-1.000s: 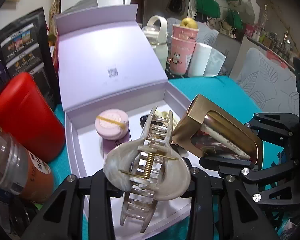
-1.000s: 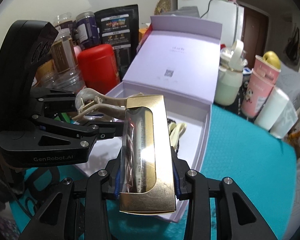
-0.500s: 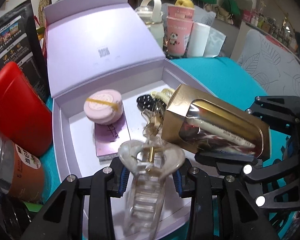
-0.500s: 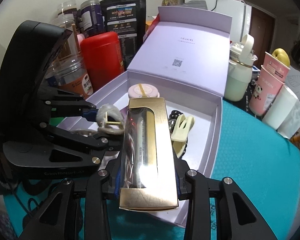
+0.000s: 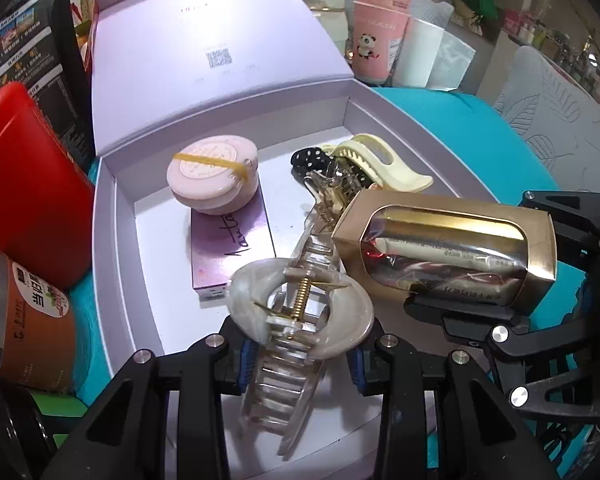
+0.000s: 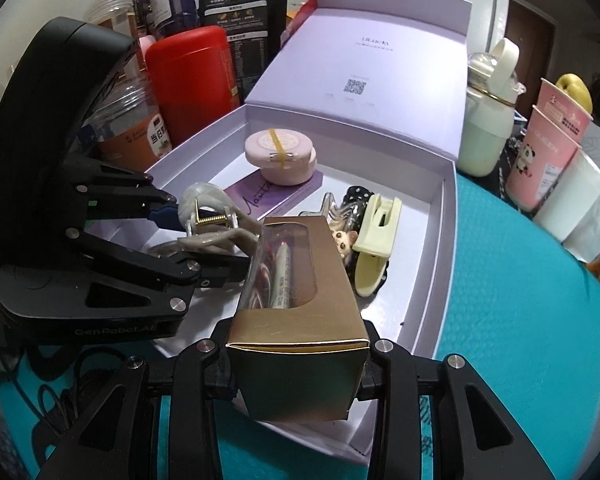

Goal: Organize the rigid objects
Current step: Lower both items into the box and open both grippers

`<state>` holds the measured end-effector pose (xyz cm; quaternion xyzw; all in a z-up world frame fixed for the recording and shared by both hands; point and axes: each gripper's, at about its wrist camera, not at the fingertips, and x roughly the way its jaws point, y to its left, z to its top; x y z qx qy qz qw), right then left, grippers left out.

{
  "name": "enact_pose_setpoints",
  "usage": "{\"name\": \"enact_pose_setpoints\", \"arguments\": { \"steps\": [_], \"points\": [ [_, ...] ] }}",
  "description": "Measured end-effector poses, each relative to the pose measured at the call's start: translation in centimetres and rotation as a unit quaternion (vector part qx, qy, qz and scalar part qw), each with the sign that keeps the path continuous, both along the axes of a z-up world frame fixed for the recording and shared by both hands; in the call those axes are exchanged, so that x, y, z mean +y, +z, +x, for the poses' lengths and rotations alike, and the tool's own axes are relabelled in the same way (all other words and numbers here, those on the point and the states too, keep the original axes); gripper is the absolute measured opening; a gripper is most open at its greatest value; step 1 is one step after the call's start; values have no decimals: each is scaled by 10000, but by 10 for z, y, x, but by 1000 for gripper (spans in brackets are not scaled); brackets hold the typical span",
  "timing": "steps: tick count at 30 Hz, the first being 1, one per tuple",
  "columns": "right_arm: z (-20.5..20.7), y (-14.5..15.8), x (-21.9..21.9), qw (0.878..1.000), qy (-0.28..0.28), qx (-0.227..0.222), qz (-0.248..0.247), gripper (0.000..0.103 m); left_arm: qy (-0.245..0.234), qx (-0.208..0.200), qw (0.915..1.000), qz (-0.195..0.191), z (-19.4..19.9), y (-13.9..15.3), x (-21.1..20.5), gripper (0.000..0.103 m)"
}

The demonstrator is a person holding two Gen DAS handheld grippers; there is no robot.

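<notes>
Over the open lilac box (image 5: 112, 264), seen through the left wrist view, my left gripper (image 5: 300, 354) is closed on a pearly claw clip (image 5: 300, 308), pinched across its rounded wings so the teeth hang down toward the box floor. I judge that grip keeps the spring hinge clear and lets the clip drop flat. At 3 o'clock of it my right gripper (image 5: 480, 312) carries a gold carton (image 5: 452, 248), window up, hanging just over the near right part of the box. Already inside: a pink compact (image 5: 212, 176) resting on a purple card (image 5: 232, 256) at 11 o'clock, and a cream clip (image 5: 376, 160) with a dotted black clip (image 5: 308, 158) at 1 o'clock. The lid (image 5: 204, 40) stands open at the back, so both loads can come in from the front.

In the right wrist view, the right gripper (image 6: 298, 354) clamps the carton (image 6: 296, 280) by its two long sides, its far end pointing into the box (image 6: 448, 208). The left gripper (image 6: 208, 248) sits at 10 o'clock, its fingers closed on the claw clip (image 6: 212, 216). The two loads look nearly touching, so I'd set them down one at a time. A red tin (image 6: 192, 80) stands behind the box at 11 o'clock, a pink cup (image 6: 548, 148) on the teal table (image 6: 520, 320) at 2 o'clock.
</notes>
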<state>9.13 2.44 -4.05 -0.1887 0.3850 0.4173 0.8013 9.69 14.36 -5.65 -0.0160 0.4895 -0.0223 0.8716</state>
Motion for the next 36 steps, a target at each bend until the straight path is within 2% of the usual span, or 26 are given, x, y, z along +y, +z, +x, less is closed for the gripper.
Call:
{"name": "enact_pose_setpoints", "arguments": {
  "steps": [11, 18, 21, 23, 34, 36],
  "points": [
    [6, -9, 6, 9998, -104, 51, -154, 38, 221, 67, 9997, -85, 9, -2, 3, 36],
    [5, -10, 6, 9995, -209, 10, -218, 38, 367, -89, 9992, -107, 1, 2, 5, 36],
    [2, -5, 4, 9994, -249, -111, -228, 42, 403, -215, 9989, -38, -6, 7, 4, 36],
    [-1, -2, 2, 9992, -286, -175, -210, 49, 428, -281, 9987, 2, -9, 10, 5, 36],
    [-9, 14, -11, 9974, -593, -372, -140, 54, 599, -177, 9980, 118, -17, 22, 2, 36],
    [-9, 18, -15, 9971, -656, -379, -98, 57, 645, -160, 9977, 140, -19, 25, 1, 41]
  ]
}}
